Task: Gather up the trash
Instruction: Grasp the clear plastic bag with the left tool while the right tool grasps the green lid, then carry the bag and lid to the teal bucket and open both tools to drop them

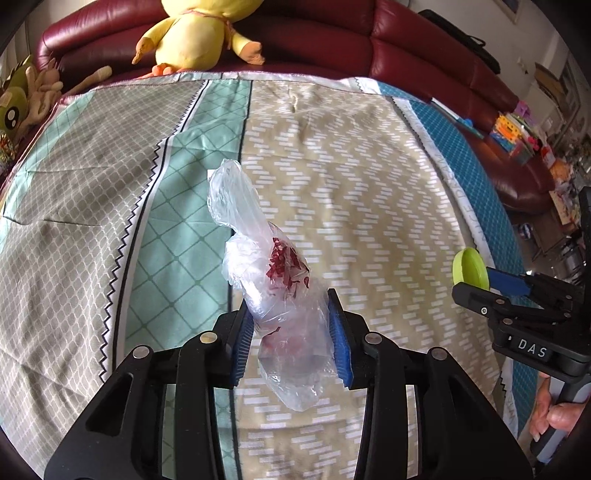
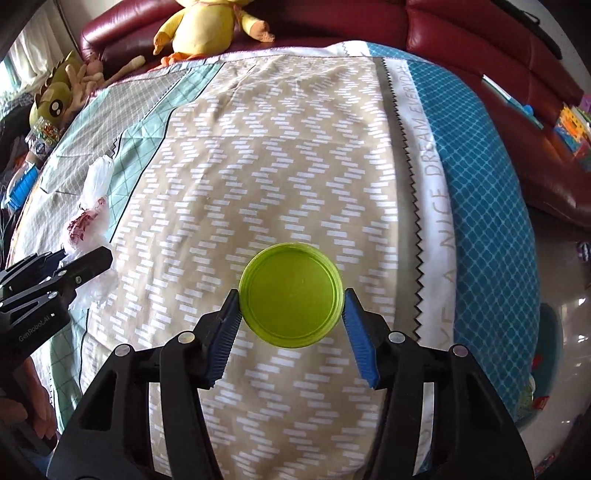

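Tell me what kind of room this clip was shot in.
Most likely a home living room: a dark red leather sofa runs behind a surface covered with a patterned bedsheet, with a yellow plush duck and colourful toys on the seats.

The thin, crinkled clear plastic bag (image 1: 280, 295) with red shreds inside looks glossy and wrinkly, while the round lime-green plastic lid (image 2: 291, 295) is smooth with a soft sheen. Each hand-held gripper, left (image 1: 291, 339) and right (image 2: 291, 332), is matt black plastic with ribbed blue rubbery pads (image 1: 340, 343) and small shiny metal pins. The patterned woven cloth cover (image 1: 351, 166) is matt and creased, the dark red leather-look sofa (image 1: 332, 44) glossy, the yellow plush duck (image 1: 195, 33) fuzzy.
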A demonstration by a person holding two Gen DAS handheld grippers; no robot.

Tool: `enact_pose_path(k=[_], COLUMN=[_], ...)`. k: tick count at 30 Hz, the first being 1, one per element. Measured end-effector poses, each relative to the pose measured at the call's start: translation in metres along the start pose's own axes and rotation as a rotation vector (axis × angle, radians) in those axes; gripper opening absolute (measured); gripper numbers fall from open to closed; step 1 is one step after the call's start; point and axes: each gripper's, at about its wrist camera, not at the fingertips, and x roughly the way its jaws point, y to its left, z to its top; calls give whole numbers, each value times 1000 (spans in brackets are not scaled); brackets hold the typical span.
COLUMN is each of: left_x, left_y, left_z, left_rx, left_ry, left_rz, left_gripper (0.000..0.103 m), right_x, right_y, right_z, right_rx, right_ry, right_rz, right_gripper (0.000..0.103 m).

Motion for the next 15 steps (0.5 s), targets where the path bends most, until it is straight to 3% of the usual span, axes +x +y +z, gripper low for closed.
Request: enact_pose_path(k=[15], left_x=[0], left_y=[-127], left_z=[-3], left_rx=[190], left_ry=[9], left_rz=[-94], left_gripper=[38], right_x=[-73], right_y=[-133], right_z=[-51], right_rx=[241], right_ry=[-110], right_rz=[-20], right_gripper=[53])
